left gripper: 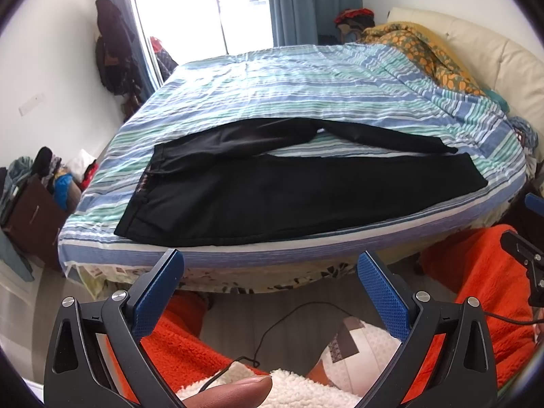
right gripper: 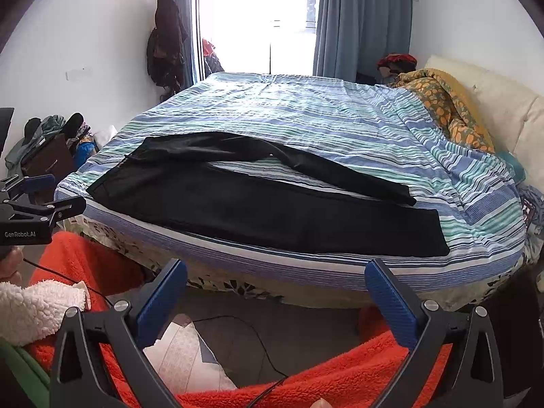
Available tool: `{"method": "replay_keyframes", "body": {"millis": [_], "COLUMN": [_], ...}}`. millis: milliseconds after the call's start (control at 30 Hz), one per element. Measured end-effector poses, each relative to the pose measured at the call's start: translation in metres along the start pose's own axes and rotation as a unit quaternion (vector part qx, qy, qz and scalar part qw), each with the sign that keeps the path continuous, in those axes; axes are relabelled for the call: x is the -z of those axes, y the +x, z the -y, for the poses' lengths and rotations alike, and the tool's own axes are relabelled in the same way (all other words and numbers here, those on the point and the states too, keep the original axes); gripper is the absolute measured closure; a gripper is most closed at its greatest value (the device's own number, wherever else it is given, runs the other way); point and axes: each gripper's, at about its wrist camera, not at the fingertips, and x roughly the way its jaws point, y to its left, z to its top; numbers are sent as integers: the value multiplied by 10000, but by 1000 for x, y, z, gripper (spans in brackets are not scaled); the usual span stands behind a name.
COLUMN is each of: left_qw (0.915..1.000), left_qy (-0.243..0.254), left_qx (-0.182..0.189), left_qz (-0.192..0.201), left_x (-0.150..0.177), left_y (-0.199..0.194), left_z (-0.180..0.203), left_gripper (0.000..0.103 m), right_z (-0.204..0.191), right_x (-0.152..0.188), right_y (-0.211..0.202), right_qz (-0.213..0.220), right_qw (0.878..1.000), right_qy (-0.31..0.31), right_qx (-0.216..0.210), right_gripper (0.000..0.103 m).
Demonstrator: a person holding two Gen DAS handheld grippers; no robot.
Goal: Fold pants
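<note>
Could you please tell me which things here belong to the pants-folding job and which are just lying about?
Part of the job:
black pants, spread on the striped bed
left gripper, open
right gripper, open

Lying about:
orange-patterned blanket
hanging dark clothes
clothes pile on the floor
blue curtain

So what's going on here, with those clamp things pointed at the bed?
A person is about to fold a pair of black pants lying flat along the near edge of a bed with a blue-and-green striped sheet, waistband to the left and the two legs spread apart to the right. The person holds a hand-held gripper in each hand: the left hand-held gripper and the right hand-held gripper both hang open short of the bed, touching nothing. No fold has been made yet.
</note>
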Motion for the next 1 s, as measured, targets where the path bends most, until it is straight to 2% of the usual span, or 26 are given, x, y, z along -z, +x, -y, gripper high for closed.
{"method": "replay_keyframes", "body": {"millis": [1000], "left_qw": [9999], "left_qy": [1], "left_qx": [23], "left_qz": [-168], "left_x": [-1], "left_y": [8], "left_z": [0], "left_gripper": [1], "right_z": [-5], "right_x": [2], "right_y": [9], "right_qz": [-166], "right_qw": [9995], "right_qy": [-3], "right_qx": [250], "right_gripper": [0]}}
